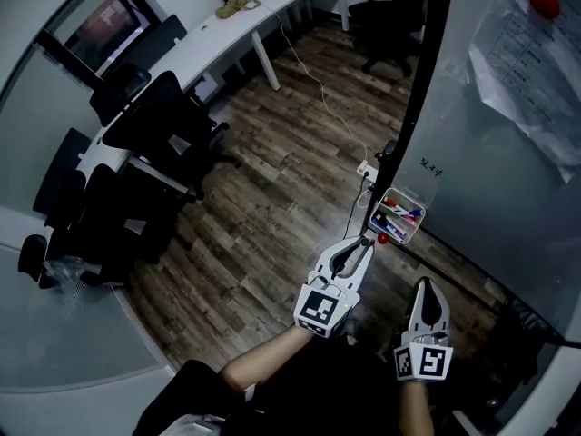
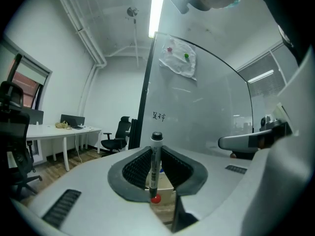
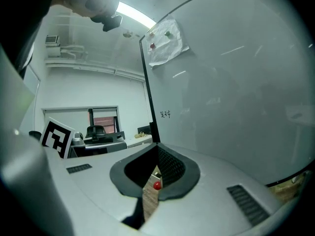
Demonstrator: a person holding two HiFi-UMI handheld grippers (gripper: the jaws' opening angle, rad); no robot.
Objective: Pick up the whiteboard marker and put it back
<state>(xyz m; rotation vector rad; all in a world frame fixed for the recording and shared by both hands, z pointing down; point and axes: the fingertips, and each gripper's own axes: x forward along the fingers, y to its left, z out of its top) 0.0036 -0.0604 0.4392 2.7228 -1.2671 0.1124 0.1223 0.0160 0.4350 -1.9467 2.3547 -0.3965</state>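
Left gripper grasping the whiteboard marker in front of the whiteboard

The whiteboard [image 1: 490, 180] fills the right side, and a long white desk [image 1: 209, 39] with black office chairs [image 1: 159, 121] stands across the wood floor [image 1: 272, 198]. The left gripper [image 1: 363, 242] is clamped on the whiteboard marker [image 2: 156, 166] — upright between its ribbed pads, black end up. The right gripper [image 1: 425, 284], just beside it, has its jaws together and empty. A small tray [image 1: 392, 198] of markers hangs at the board's lower edge, near the left gripper's tips — a small red ball [image 1: 382, 238] just under it.
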